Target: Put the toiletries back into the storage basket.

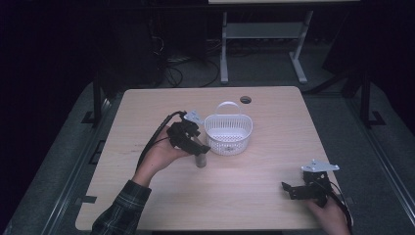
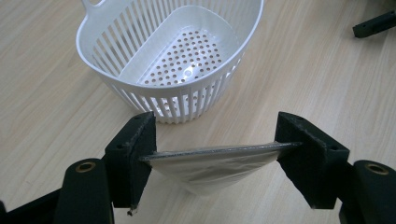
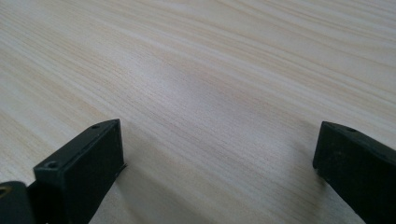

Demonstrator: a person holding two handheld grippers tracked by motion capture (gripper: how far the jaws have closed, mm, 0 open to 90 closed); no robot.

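- The small clear plastic pouch with a flat, dark-edged top seam [image 2: 212, 161] is the thing being handled; it hangs between the jaws of the left gripper [image 2: 217, 149], pinched at both ends of its seam, its pale body sagging below.
- In the high view the left gripper [image 1: 195, 147] holds the pouch [image 1: 200, 160] low over the light wooden table [image 1: 244, 196], just beside the near-left wall of the white slotted plastic basket with a loop handle [image 1: 228, 133].
- The basket [image 2: 140, 56] has nothing in it; its perforated floor shows bare.
- The right gripper [image 1: 293, 188] rests at the table's near-right corner, well apart from the work, its jaws spread with nothing between them.
- Judged from this, the pick-up is done; the lift over the rim and the drop into the basket are left.
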